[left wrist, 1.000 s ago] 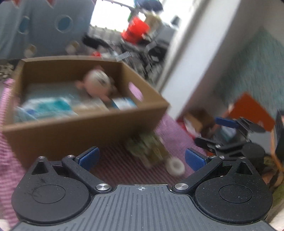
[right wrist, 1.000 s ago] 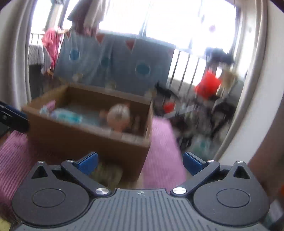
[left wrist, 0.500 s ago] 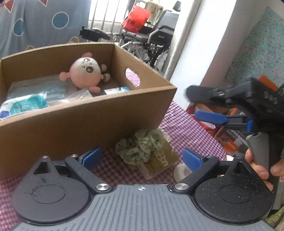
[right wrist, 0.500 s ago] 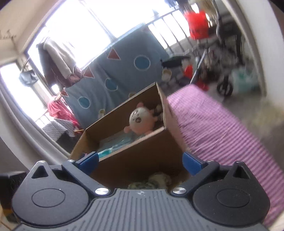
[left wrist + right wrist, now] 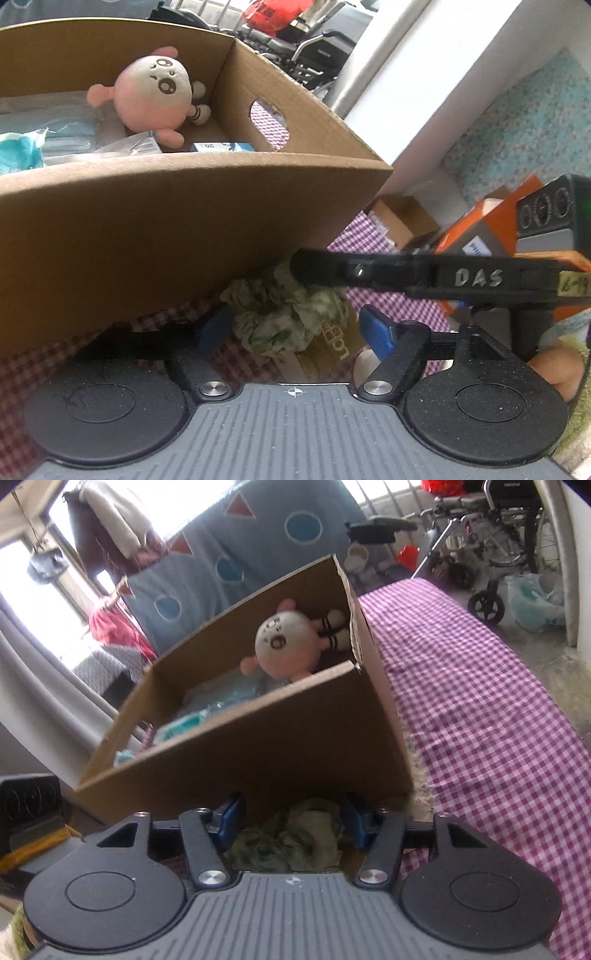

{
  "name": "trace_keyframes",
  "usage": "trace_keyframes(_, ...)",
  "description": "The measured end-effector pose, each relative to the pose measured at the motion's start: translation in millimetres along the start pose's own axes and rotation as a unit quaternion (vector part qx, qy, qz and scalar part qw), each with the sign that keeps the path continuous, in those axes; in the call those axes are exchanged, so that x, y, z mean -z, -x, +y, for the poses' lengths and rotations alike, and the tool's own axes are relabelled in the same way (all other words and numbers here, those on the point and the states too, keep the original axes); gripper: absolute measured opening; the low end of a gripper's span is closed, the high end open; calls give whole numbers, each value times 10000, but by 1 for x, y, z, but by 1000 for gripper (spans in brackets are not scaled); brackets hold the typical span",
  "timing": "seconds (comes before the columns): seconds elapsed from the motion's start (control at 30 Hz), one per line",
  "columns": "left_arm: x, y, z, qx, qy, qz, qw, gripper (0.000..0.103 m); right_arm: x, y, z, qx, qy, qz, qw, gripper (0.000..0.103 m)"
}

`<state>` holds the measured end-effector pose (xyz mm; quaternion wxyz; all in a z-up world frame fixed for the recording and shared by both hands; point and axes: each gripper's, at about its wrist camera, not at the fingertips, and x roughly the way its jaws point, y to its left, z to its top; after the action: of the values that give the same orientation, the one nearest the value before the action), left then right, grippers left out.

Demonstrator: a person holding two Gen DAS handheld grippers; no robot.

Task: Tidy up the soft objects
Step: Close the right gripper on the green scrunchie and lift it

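A green scrunchie [image 5: 284, 321] lies on a brown card [image 5: 334, 349] on the purple checked cloth, just in front of a cardboard box [image 5: 184, 221]. My left gripper [image 5: 295, 328] straddles it and its jaws are closing; the right pad stands a little clear of the scrunchie. One black finger [image 5: 321, 271] of the right gripper reaches in from the right over the scrunchie's far edge. In the right wrist view the scrunchie [image 5: 288, 836] fills the gap of my right gripper [image 5: 291, 823], whose jaws are also closing. It looks unsqueezed. A pink plush [image 5: 155, 96] lies in the box.
The box [image 5: 258, 760] also holds teal and clear plastic packets [image 5: 22, 153]. Checked cloth [image 5: 480, 720] spreads to the right of it. An orange carton [image 5: 491, 225] and small boxes stand beyond the cloth's edge. A wheelchair [image 5: 498, 535] stands farther back. A white disc [image 5: 364, 365] lies beside the card.
Both grippers have come down and in toward the scrunchie in front of the box, and both pairs of jaws have narrowed. The right gripper has rolled and now reaches over the scrunchie.
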<state>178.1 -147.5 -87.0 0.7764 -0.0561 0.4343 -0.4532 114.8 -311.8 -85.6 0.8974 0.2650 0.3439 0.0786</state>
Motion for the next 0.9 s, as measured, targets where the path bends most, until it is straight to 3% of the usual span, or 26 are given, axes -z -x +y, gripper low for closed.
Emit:
trace_keyframes(0.2,1,1,10,287,17,-115,9995,56,-2,-12,2,108,276,383,9988,30)
trace_keyframes(0.27,2,1,13,349,42,-146,9993,53,-3,-13,4,144,362,440,9983,26)
trace_keyframes(0.43,5,7,11,535,-47,-289,9981,31,-6,-12,9,124,525,497,9973,16)
trace_keyframes(0.53,5,9,8,545,-105,-356,9978,23,-7,-9,13,105,628,485,9968,13)
trace_keyframes(0.9,10,48,-22,332,-580,-843,9942,16,-5,15,25,-99,638,199,9977,11)
